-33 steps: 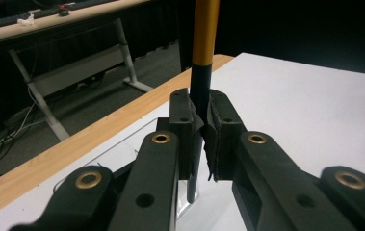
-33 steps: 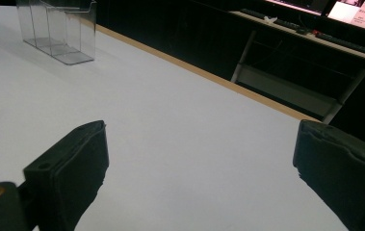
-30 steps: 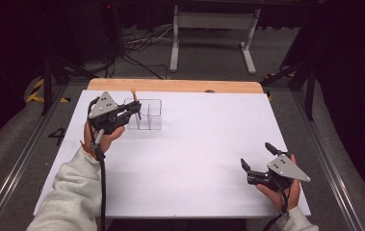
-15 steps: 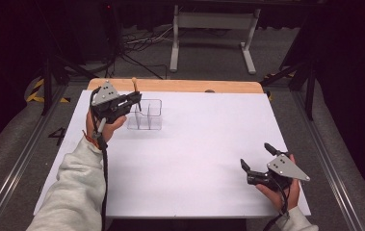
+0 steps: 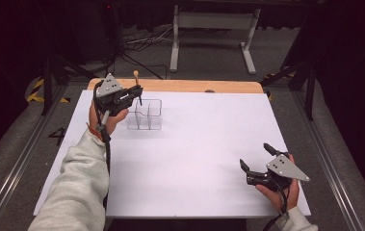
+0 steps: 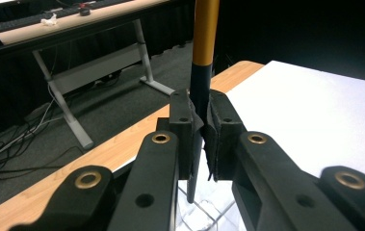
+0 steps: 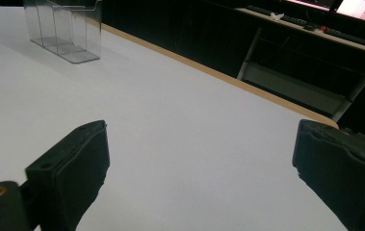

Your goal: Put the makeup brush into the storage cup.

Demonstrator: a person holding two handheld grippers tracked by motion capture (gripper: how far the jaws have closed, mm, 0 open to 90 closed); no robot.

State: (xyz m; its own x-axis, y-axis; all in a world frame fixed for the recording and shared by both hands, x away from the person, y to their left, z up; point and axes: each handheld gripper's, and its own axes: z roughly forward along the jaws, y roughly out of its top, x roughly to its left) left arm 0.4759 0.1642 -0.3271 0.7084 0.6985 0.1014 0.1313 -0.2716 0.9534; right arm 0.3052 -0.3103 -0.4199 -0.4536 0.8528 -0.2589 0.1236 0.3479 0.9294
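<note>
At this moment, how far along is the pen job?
Done: the left gripper is clamped on the upright pen. In hand: the pen hangs above the clear holder, tip not yet seated. Left: lowering and release. The right gripper rests open on the table.

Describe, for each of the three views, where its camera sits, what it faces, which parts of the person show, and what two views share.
High view: above the person's side, facing forward and down on the table; sleeves, hands, left gripper, right gripper.
Left gripper view: on that gripper, its jaws clamping an upright brush.
Right gripper view: on that gripper, low over the table, jaws apart.
Shared: high and right gripper views show the clear organizer.
</note>
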